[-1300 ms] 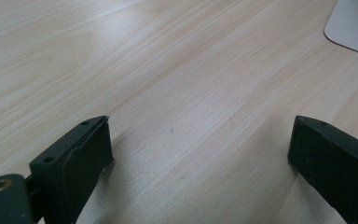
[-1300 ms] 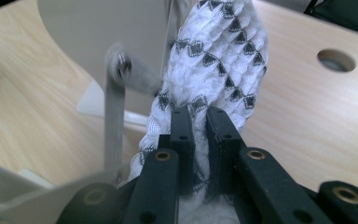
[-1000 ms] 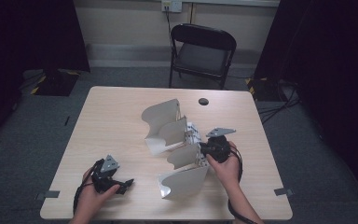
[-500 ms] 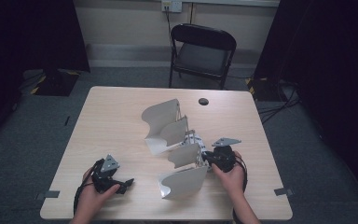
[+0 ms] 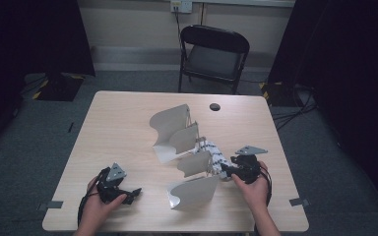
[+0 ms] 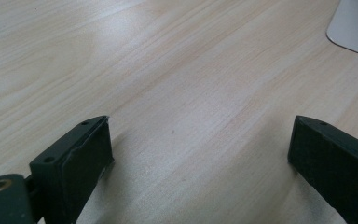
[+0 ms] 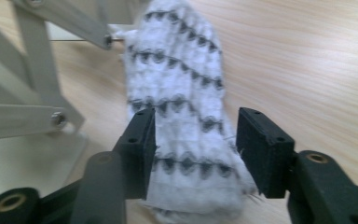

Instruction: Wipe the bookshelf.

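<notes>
A white folding rack [image 5: 177, 132] with several curved panels stands mid-table; its arms [image 7: 28, 116] show in the right gripper view. A white cloth with black zigzag rows [image 5: 215, 153] lies beside it on the right. My right gripper [image 5: 225, 172] points at the cloth's near end. Its jaws have just been opening, and the cloth [image 7: 182, 93] lies between them on the table with the pads [image 7: 140, 144] off it. My left gripper [image 5: 133, 192] rests open at the front left, with bare wood between its jaws [image 6: 200, 149].
The wooden table [image 5: 118, 123] carries a small black round disc [image 5: 215, 106] near its far edge. A black folding chair [image 5: 214, 54] stands beyond it. One rack panel's edge [image 6: 356, 28] shows at the top right of the left gripper view.
My right hand has drawn back toward the table's front right, away from the rack. The left hand has stayed where it was.
</notes>
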The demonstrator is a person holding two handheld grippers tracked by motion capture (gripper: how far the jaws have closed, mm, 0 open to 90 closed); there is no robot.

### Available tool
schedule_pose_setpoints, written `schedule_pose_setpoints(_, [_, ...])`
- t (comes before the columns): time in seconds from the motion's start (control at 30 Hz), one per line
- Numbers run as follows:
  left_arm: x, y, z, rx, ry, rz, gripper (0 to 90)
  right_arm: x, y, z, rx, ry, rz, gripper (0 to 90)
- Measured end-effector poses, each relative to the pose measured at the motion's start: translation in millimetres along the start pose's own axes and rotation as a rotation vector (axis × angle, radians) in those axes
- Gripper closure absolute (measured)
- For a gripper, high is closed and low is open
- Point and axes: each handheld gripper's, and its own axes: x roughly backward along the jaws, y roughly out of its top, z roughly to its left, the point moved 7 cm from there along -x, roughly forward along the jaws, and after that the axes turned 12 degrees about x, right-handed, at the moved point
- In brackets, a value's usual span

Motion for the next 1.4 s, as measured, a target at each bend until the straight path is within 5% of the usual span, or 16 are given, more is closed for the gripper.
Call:
schedule_pose_setpoints(0.23, [0.0, 0.1, 0.2, -0.002, 0.003, 0.002, 6.0, -25.8, -7.6, 3.4, 0.046, 0.001, 0.050, 47.8])
schedule_pose_setpoints(0.43, [-0.3, 0.5, 0.5, -0.003, 0.006, 0.002, 6.0, -35.8, -4.3, 3.8, 0.068, 0.018, 0.070, 71.8])
schedule_pose_setpoints(0.57, [-0.5, 0.7, 0.5, -0.001, 0.008, 0.003, 6.0, -35.9, 3.9, -0.1, 0.065, 0.022, 0.088, 76.1])
schedule_pose_setpoints(1.13, [-1.0, 1.0, -0.1, 0.006, 0.005, 0.000, 6.0, 3.2, 115.6, -22.6, 0.079, -0.069, -0.084, 76.3])
schedule_pose_setpoints(1.27, [-0.9, 1.0, -0.1, 0.002, 0.005, 0.000, 6.1, 3.4, 134.1, -19.2, 0.135, -0.039, -0.113, 76.1])
schedule_pose_setpoints(1.4, [-0.9, 1.1, 0.0, 0.002, 0.005, 0.000, 6.2, -7.9, 133.0, -11.0, 0.170, -0.001, -0.093, 76.1])
